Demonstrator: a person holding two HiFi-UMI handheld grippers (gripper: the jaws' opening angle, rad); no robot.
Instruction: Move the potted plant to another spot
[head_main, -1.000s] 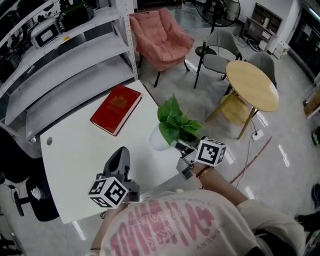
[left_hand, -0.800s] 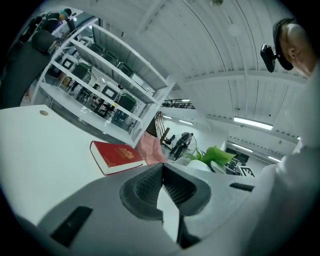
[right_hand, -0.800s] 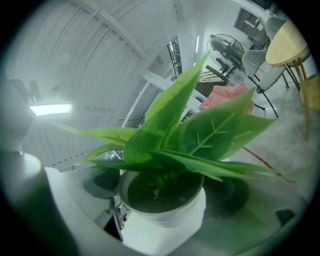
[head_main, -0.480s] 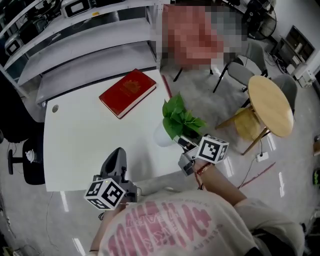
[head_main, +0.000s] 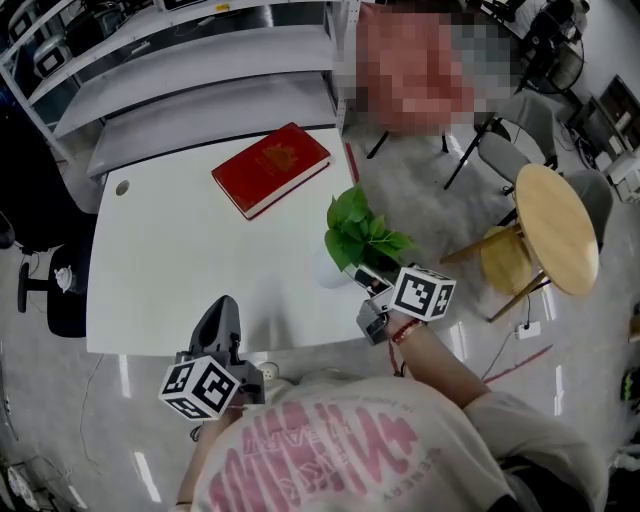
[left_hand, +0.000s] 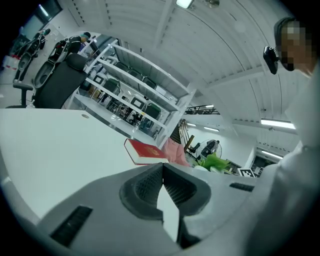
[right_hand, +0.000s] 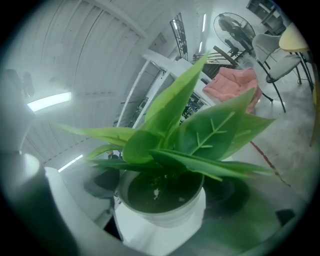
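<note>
Clamping potted plant (head_main: 362, 238): my right gripper (head_main: 366, 284) has its jaws closed on the white pot (right_hand: 160, 222).
Plant at right edge of tabletop (head_main: 180, 260), nearer than red book (head_main: 270, 168); my left gripper (head_main: 220, 320) jaws together, empty, near edge.

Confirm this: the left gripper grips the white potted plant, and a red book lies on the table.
Wrong gripper: the right gripper grips the white potted plant, as the right gripper view shows. The red book does lie on the table.

The left tool (head_main: 222, 304) drew back toward the table (head_main: 150, 250) edge.
</note>
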